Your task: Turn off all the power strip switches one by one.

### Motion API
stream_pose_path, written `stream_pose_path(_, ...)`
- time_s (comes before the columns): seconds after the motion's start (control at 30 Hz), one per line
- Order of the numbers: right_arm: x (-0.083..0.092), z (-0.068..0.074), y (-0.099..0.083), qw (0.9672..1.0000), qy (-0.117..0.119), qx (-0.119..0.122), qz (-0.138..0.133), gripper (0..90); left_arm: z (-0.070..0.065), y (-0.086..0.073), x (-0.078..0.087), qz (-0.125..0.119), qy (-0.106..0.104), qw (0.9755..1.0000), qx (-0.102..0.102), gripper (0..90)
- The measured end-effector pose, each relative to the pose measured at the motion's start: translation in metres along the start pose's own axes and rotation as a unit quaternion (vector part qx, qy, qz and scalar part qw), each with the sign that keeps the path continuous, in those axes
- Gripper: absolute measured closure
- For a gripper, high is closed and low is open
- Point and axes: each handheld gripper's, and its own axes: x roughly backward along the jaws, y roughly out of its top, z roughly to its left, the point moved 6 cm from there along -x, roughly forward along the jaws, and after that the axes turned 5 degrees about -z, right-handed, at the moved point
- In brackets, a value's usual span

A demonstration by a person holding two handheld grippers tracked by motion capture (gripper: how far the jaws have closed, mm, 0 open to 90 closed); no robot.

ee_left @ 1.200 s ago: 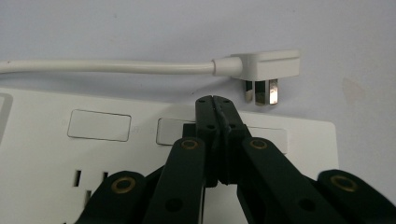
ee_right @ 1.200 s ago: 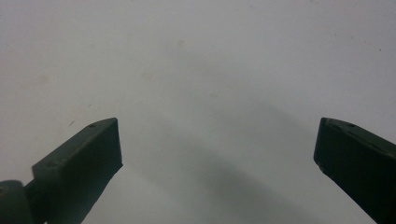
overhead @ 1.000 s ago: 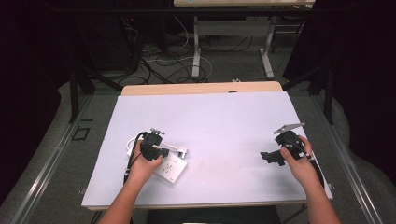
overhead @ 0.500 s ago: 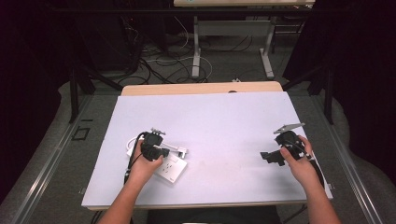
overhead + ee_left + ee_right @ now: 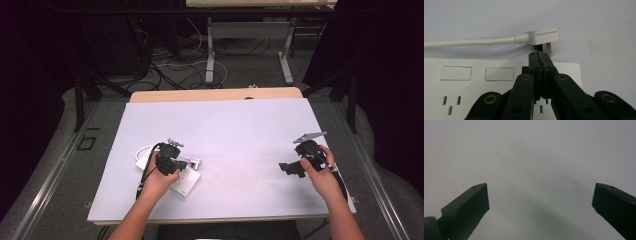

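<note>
A white power strip (image 5: 186,183) lies flat on the white table sheet at the left, its sockets and two blank covers (image 5: 461,75) facing up. Just beyond its edge rests a white plug (image 5: 544,36) with bare metal prongs (image 5: 548,49), and its white cable (image 5: 469,42) runs off to the left. My left gripper (image 5: 538,53) is shut, jaws pressed together, tips right at the prongs; I cannot tell whether they pinch one. From above, this gripper (image 5: 184,163) hangs over the strip. My right gripper (image 5: 540,195) stands open over bare table, far right (image 5: 290,169).
The white sheet (image 5: 240,130) covers a wooden table whose far edge (image 5: 215,95) shows. A loop of white cable (image 5: 142,155) lies left of the strip. Behind the table are desk legs and cables on the floor (image 5: 210,65).
</note>
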Motion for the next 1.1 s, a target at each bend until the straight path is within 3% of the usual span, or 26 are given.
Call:
stream_pose_path(0.37,0.000,0.000,0.000,1.0000,-0.001,-0.001,0.000,0.3,-0.008,-0.001,-0.004,0.002,-0.003,0.9999,-0.015,90.0)
stream_pose_path(0.63,0.000,-0.001,0.000,1.0000,0.000,0.000,0.000,0.3,-0.012,-0.002,-0.005,0.008,-0.009,0.9998,-0.013,90.0)
stream_pose_path(0.7,0.000,0.000,0.000,1.0000,0.000,0.000,0.001,0.3,-0.012,-0.002,-0.006,0.008,-0.010,0.9997,-0.022,90.0)
stream_pose_path(0.8,0.000,0.000,0.000,1.0000,0.000,0.001,0.000,0.3,-0.014,-0.002,-0.007,0.012,-0.012,0.9997,-0.018,90.0)
stream_pose_path(0.83,0.000,0.000,0.000,1.0000,0.000,0.001,0.001,0.3,-0.013,-0.002,-0.007,0.013,-0.011,0.9995,-0.026,90.0)
stream_pose_path(1.1,0.000,0.000,-0.001,1.0000,0.000,0.000,0.001,0.3,-0.012,-0.003,-0.007,0.014,-0.014,0.9996,-0.021,90.0)
